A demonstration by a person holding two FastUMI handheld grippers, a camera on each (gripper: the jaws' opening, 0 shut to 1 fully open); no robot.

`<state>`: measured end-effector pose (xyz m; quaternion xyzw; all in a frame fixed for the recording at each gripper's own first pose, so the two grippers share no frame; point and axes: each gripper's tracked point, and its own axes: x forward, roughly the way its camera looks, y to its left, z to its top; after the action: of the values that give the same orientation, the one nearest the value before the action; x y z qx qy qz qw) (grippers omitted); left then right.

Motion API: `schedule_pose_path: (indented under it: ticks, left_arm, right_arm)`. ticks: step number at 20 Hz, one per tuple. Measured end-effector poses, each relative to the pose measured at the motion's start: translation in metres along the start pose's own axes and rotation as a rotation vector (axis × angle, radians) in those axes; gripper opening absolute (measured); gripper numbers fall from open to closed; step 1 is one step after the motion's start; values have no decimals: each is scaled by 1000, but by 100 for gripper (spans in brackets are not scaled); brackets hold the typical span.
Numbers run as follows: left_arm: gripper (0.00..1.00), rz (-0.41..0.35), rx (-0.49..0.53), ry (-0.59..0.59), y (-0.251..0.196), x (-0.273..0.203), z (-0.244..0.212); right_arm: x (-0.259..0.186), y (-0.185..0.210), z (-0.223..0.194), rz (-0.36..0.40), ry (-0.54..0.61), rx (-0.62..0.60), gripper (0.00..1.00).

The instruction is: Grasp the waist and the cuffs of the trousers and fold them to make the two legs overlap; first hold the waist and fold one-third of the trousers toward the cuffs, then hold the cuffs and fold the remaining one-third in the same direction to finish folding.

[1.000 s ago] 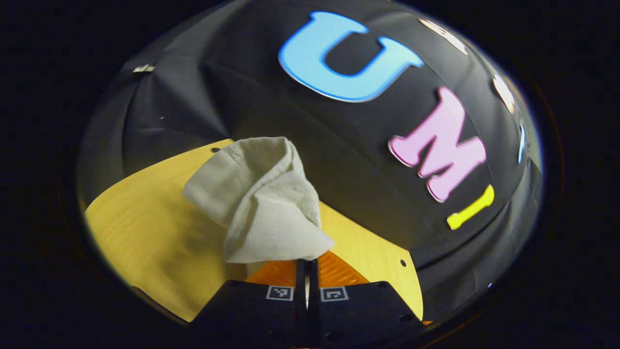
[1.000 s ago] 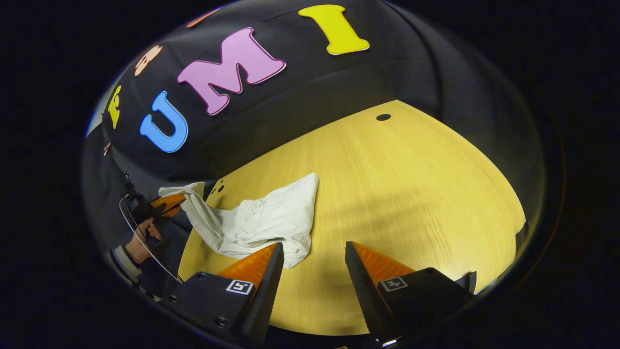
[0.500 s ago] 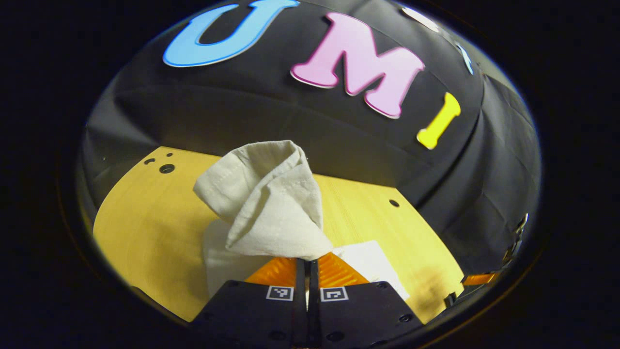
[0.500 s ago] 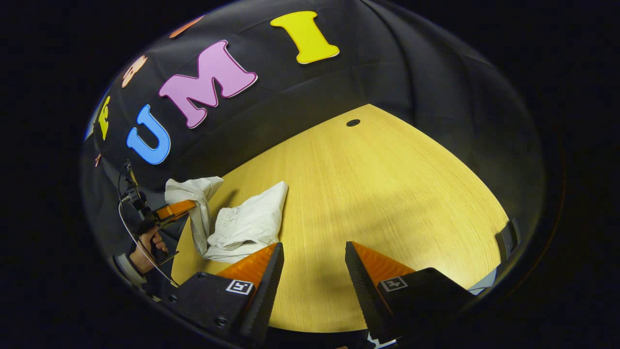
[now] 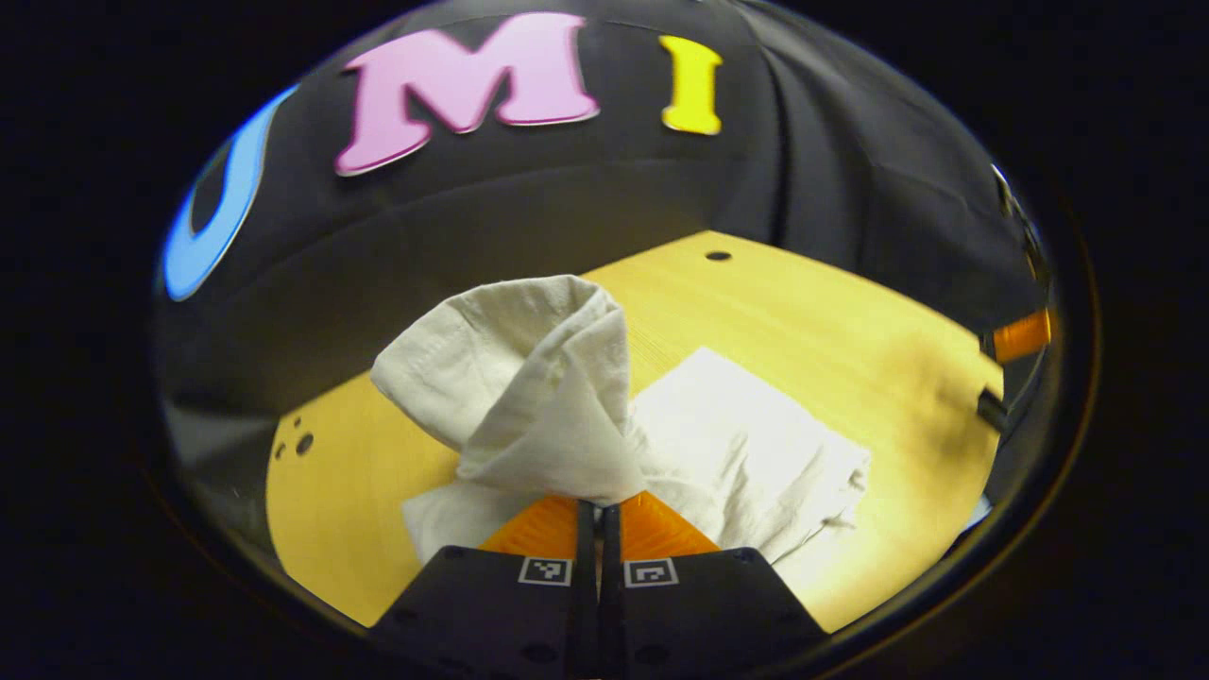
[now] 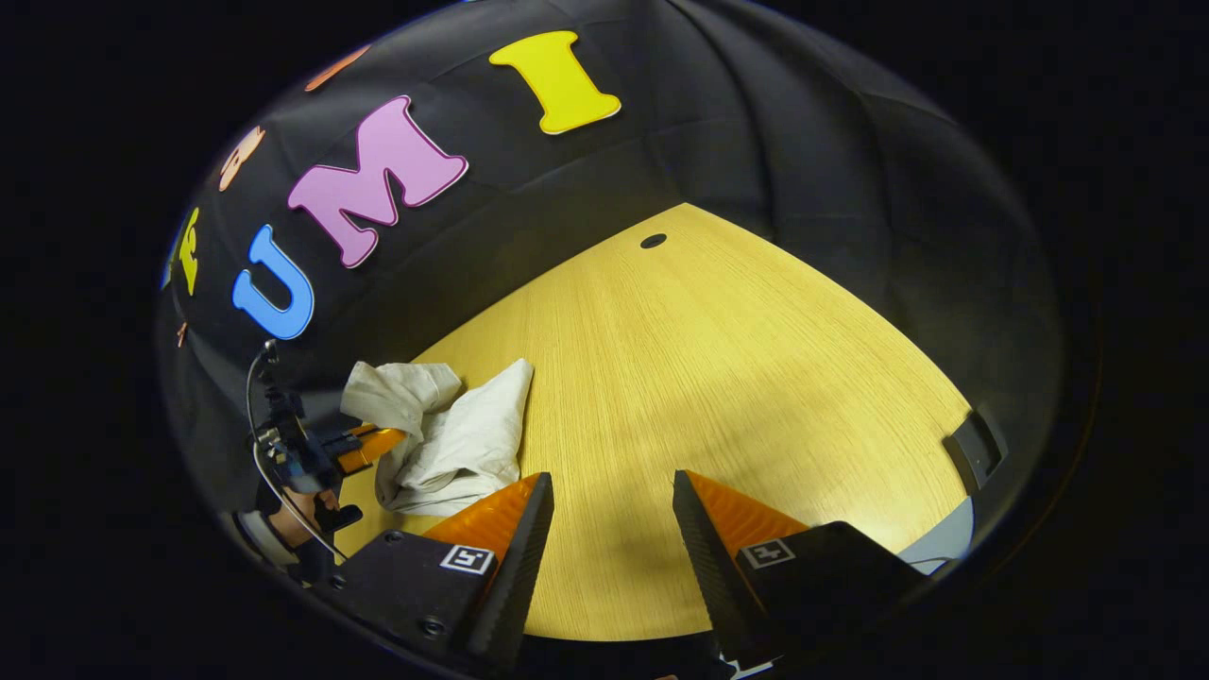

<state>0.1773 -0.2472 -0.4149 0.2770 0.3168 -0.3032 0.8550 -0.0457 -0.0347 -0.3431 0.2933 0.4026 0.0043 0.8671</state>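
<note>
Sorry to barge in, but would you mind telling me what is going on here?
A person is folding pale trousers on a wooden table with two handheld grippers. The left gripper is shut on a bunched end of the fabric, lifted above the part lying on the table. The right gripper hangs open over bare tabletop, holding nothing.

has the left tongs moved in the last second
Yes. In the right gripper view the left tongs, shut on the trousers, have dropped away from the wall toward the table, carrying the held end over the rest.

left hand-held gripper (image 5: 598,510) clamped on trousers (image 5: 529,397) | above table (image 5: 850,321)
</note>
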Motion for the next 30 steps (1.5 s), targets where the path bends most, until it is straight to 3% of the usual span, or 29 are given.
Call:
schedule_pose_path:
  ticks: [3, 7, 8, 13, 15, 16, 17, 21, 25, 26, 30]
  left_arm:
    - [6, -16, 178, 13, -16, 0, -9]
    - [6, -26, 317, 14, -29, -3, -22]
    - [1, -24, 349, 14, -29, -1, -24]
    - [13, -39, 465, 29, -40, -1, -32]
    - [33, -77, 469, 33, -54, -5, -36]
    - [49, -75, 472, 44, -54, -7, -40]
    - [54, -59, 472, 52, -52, -8, -40]
    - [58, -57, 404, 45, -54, -17, -37]
    - [76, -131, 290, 48, -62, -37, -35]
    - [86, -134, 262, 41, -60, -43, -34]
    - [95, -83, 132, 13, -31, -70, -24]
  right_arm:
    - [-2, -7, 2, -16, -12, 10, 79]
    - [-5, -13, 6, -29, -30, 41, 79]
    - [-4, -13, 6, -30, -32, 48, 79]
    - [-5, -8, 1, -26, -39, 46, 79]
    - [-7, -6, -1, -22, -43, 47, 79]
    - [-8, -4, -2, -21, -45, 48, 79]
    - [-9, -3, -3, -20, -48, 49, 79]
    - [-13, 4, -11, -13, -54, 61, 79]
    - [-11, 17, -15, 0, -58, 65, 79]
    - [-11, 22, -15, 7, -60, 66, 79]
    - [-5, 48, -19, 36, -62, 47, 79]
